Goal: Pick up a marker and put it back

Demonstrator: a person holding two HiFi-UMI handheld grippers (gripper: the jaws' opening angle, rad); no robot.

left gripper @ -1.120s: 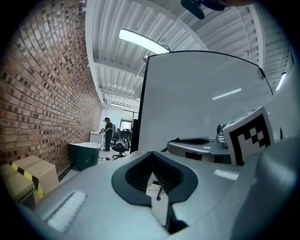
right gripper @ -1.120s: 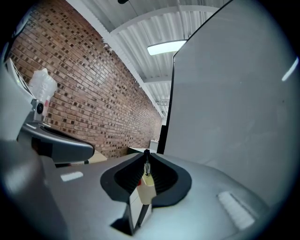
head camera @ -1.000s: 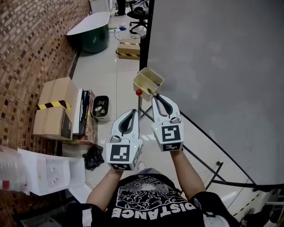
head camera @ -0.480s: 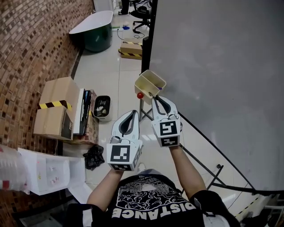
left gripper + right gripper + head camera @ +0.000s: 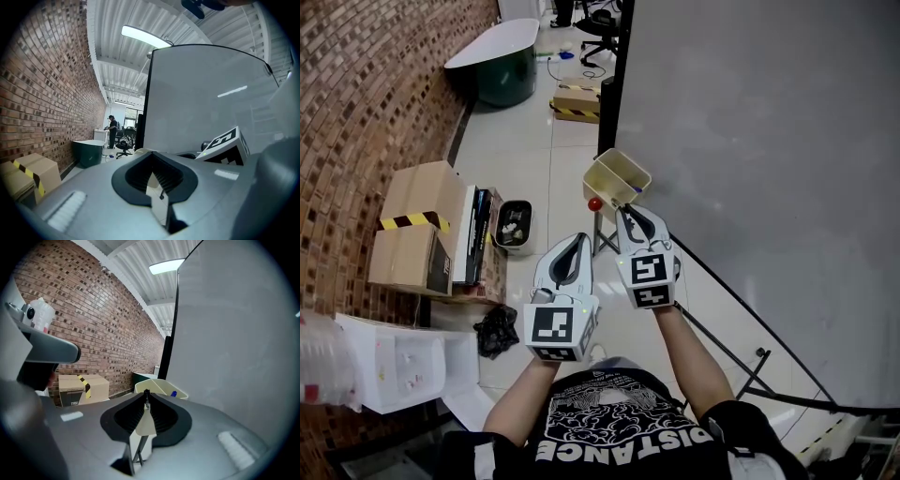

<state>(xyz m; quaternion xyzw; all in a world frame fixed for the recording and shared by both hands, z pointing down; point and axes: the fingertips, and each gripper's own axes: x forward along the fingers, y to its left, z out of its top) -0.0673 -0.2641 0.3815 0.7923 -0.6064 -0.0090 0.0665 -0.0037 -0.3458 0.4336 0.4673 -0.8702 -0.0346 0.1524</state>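
Observation:
A cream bin hangs at the whiteboard's lower left corner, above a red knob. A blue-capped marker lies inside the bin; in the head view it is only a dark speck. My right gripper points at the bin from just below it, its jaws shut with nothing between them. My left gripper is lower and to the left, also shut and empty. The right gripper's marker cube shows in the left gripper view.
The whiteboard fills the right side on black easel legs. Cardboard boxes, a small rubbish bin and a black bag sit by the brick wall. A dark green tub and a person are farther off.
My right gripper has drawn back a little toward me and to the left, away from the bin. The left gripper has stayed put.

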